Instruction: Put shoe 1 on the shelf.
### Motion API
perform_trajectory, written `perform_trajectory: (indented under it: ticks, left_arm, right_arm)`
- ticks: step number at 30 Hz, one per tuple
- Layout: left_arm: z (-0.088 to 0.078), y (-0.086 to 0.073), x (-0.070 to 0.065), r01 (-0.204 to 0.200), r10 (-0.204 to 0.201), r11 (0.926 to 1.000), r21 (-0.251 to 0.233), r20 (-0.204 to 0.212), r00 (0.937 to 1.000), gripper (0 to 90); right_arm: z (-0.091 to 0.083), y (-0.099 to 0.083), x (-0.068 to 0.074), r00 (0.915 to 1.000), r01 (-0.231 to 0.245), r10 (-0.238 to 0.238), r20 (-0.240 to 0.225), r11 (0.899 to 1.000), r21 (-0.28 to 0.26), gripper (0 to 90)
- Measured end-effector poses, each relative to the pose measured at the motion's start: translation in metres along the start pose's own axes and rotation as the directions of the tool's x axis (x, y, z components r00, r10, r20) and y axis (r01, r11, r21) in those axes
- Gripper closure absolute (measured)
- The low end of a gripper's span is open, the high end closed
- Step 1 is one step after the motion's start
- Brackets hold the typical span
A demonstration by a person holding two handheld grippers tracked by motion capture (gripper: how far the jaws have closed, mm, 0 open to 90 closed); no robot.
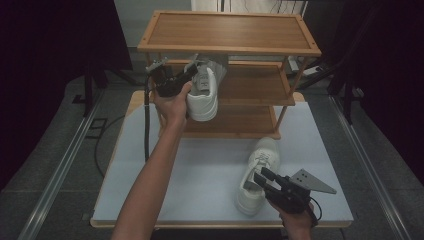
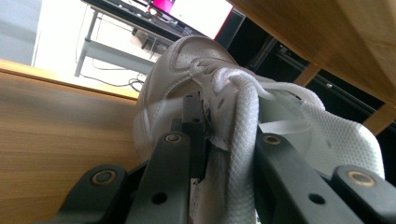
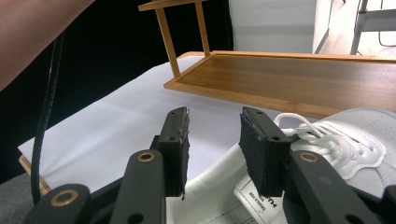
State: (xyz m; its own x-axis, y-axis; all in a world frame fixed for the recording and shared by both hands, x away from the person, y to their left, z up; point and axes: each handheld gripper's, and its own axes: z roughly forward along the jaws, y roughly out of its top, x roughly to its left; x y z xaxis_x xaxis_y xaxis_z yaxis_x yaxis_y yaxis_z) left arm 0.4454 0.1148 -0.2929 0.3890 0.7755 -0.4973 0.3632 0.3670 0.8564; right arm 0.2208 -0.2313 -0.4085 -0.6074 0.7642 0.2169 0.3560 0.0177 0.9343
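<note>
While the left claw (image 1: 192, 70) pinches one white sneaker (image 1: 204, 95) by its collar at the rack's middle shelf (image 1: 255, 85), the right claw (image 1: 263, 176) hovers spread over the second sneaker (image 1: 257, 172) on the near-right counter (image 1: 200, 170). Shelving seems underway; next, set it flat and release.

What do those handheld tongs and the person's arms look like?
Both tongs are black, each with two flat jaws on hinged links fixed by brass-coloured rivets. The left tongs trail a black ribbed cable. The right tongs carry a grey three-cornered plate dotted with small holes. The forearms are bare; no sleeves or gloves show.
</note>
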Motion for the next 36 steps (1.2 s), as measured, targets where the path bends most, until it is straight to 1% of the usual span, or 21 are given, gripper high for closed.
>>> perform_trajectory:
  ticks: [2, 8, 11, 13, 14, 15, 17, 18, 19, 22, 24, 25, 27, 28, 29, 30, 32, 33, 36]
  left_arm:
    - [0.002, 0.0, 0.001, 0.005, -0.005, 1.0, -0.001, -0.007, 1.0, 80.8]
    - [0.011, -0.003, 0.002, -0.025, 0.026, 0.9996, 0.014, -0.067, 0.9974, 79.8]
    - [0.016, -0.006, 0.002, -0.035, 0.037, 0.999, 0.027, -0.074, 0.9966, 79.5]
    - [0.018, -0.007, 0.005, -0.023, 0.026, 0.999, 0.038, -0.081, 0.9963, 79.2]
    - [0.019, -0.007, 0.005, -0.018, 0.02, 0.9992, 0.037, -0.076, 0.9969, 78.9]
    - [0.02, -0.006, 0.005, -0.023, 0.026, 0.999, 0.039, -0.087, 0.9958, 78.8]
    - [0.021, -0.005, 0.003, -0.043, 0.047, 0.9982, 0.041, -0.096, 0.9942, 78.7]
    - [0.022, -0.005, 0.003, -0.042, 0.047, 0.9981, 0.044, -0.102, 0.9937, 78.5]
    - [0.023, -0.005, 0.003, -0.033, 0.037, 0.9985, 0.043, -0.104, 0.9939, 77.7]
    - [0.024, -0.005, 0.002, -0.02, 0.024, 0.999, 0.041, -0.105, 0.9942, 74.3]
    - [0.025, -0.005, 0.002, -0.017, 0.021, 0.9991, 0.039, -0.101, 0.9946, 71.0]
    - [0.025, -0.004, 0.003, -0.007, 0.011, 0.9992, 0.04, -0.094, 0.9955, 69.3]
    - [0.025, -0.004, 0.003, -0.024, 0.026, 0.9995, 0.022, -0.086, 0.996, 64.2]
    - [0.025, -0.003, 0.003, -0.022, 0.023, 0.9997, 0.013, -0.083, 0.9963, 63.3]
    - [0.025, -0.003, 0.002, -0.023, 0.024, 0.9997, 0.011, -0.075, 0.9969, 61.5]
    - [0.026, -0.002, 0.001, -0.034, 0.034, 0.9993, 0.013, -0.075, 0.9966, 60.1]
    - [0.027, -0.001, -0.001, -0.052, 0.053, 0.9985, 0.018, -0.063, 0.9966, 56.1]
    - [0.027, -0.001, -0.001, -0.055, 0.055, 0.9983, 0.019, -0.057, 0.9968, 53.4]
    - [0.026, -0.001, -0.001, -0.063, 0.063, 0.998, 0.012, -0.046, 0.9969, 50.3]
  right_arm:
    - [0.0, 0.0, 0.0, 1.0, 0.002, -0.002, 0.001, 1.0, 0.0, 61.8]
    - [0.002, -0.002, 0.0, 1.0, 0.0, 0.0, 0.002, 1.0, 0.006, 61.8]
    - [0.002, -0.002, 0.003, 1.0, 0.006, -0.006, -0.001, 1.0, 0.012, 61.8]
    - [0.002, -0.002, 0.003, 0.9999, 0.011, -0.011, 0.0, 1.0, 0.008, 61.9]
    - [0.001, -0.002, 0.003, 0.9999, 0.011, -0.011, 0.001, 1.0, 0.006, 61.8]
    - [0.001, -0.002, 0.003, 1.0, 0.01, -0.01, 0.002, 1.0, 0.005, 61.8]
    - [0.001, -0.002, 0.003, 1.0, 0.009, -0.009, 0.004, 1.0, 0.006, 61.8]
    - [0.001, -0.002, 0.003, 1.0, 0.009, -0.009, 0.004, 1.0, 0.007, 61.8]
    - [0.002, -0.002, 0.003, 1.0, 0.009, -0.009, 0.004, 1.0, 0.008, 61.8]
    - [0.002, -0.003, 0.003, 0.9999, 0.014, -0.014, 0.003, 1.0, 0.011, 61.8]
    - [0.002, -0.003, 0.004, 0.9999, 0.017, -0.017, 0.002, 1.0, 0.011, 61.7]
    - [0.002, -0.003, 0.004, 0.9999, 0.015, -0.015, 0.002, 1.0, 0.011, 61.7]
    - [0.002, -0.003, 0.004, 0.9999, 0.017, -0.017, 0.003, 1.0, 0.012, 61.6]
    - [0.003, -0.003, 0.004, 0.9998, 0.018, -0.018, 0.003, 1.0, 0.014, 61.5]
    - [0.003, -0.003, 0.005, 0.9998, 0.021, -0.021, 0.004, 1.0, 0.015, 61.5]
    - [0.004, -0.004, 0.005, 0.9997, 0.025, -0.025, 0.006, 1.0, 0.017, 61.3]
    - [0.005, -0.005, 0.006, 0.9995, 0.03, -0.03, 0.005, 0.999, 0.026, 61.1]
    - [0.005, -0.005, 0.006, 0.9995, 0.031, -0.031, 0.005, 0.999, 0.027, 61.1]
    - [0.006, -0.005, 0.007, 0.9994, 0.033, -0.033, 0.004, 0.999, 0.028, 61.1]
